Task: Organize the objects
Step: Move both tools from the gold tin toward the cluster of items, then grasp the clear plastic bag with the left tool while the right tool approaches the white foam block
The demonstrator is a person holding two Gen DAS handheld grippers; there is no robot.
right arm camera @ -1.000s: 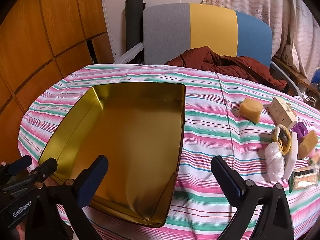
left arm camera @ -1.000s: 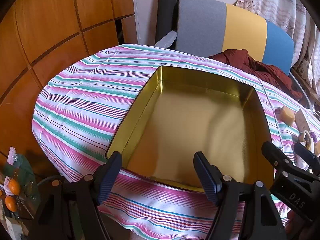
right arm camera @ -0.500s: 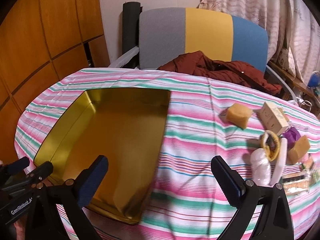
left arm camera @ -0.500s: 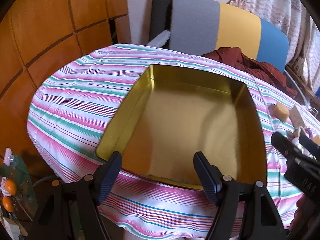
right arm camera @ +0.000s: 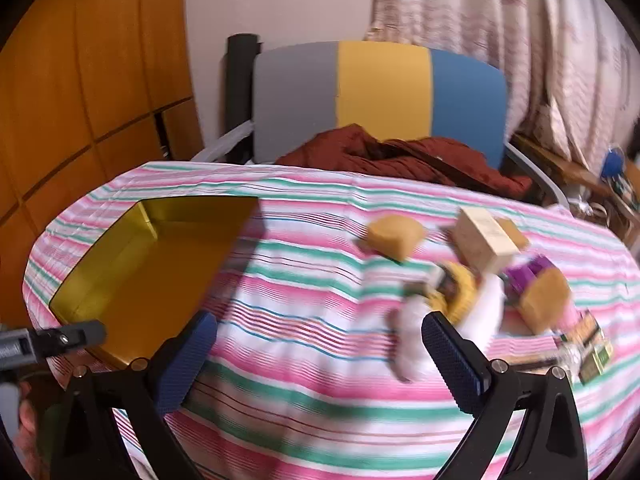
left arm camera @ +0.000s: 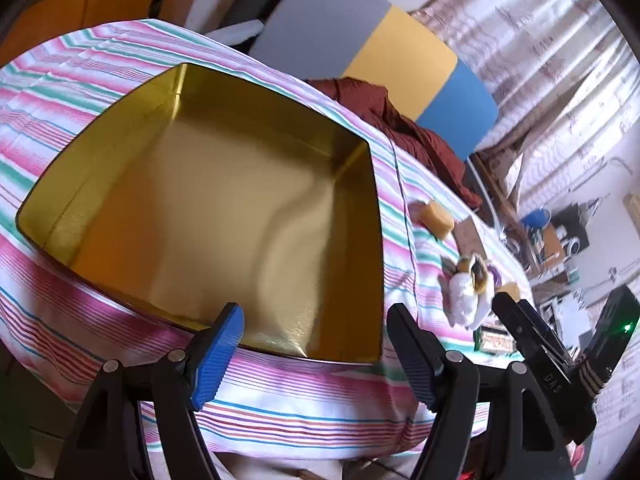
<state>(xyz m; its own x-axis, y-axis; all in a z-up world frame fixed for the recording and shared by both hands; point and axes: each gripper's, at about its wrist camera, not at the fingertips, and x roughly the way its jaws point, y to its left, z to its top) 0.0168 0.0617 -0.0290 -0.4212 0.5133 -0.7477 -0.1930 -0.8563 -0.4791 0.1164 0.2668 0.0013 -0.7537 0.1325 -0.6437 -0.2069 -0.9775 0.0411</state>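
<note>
An empty gold tin box lies on the striped tablecloth, left half of the table. My left gripper hovers open over the tin's near edge, nothing between its fingers. My right gripper is open over bare cloth between the tin and a cluster of small items. That cluster holds a yellow sponge, a beige carton, a white bundle, a yellow ring-shaped piece, a purple item, a tan block and a clear packet.
A chair with a grey, yellow and blue back stands behind the table with a dark red jacket on its seat. Wood panelling is at the left and curtains at the right. The right gripper's body shows in the left wrist view.
The right gripper has swung right, from over the tin toward the cluster of small items. The left gripper has turned right, so the tin fills more of its view.
</note>
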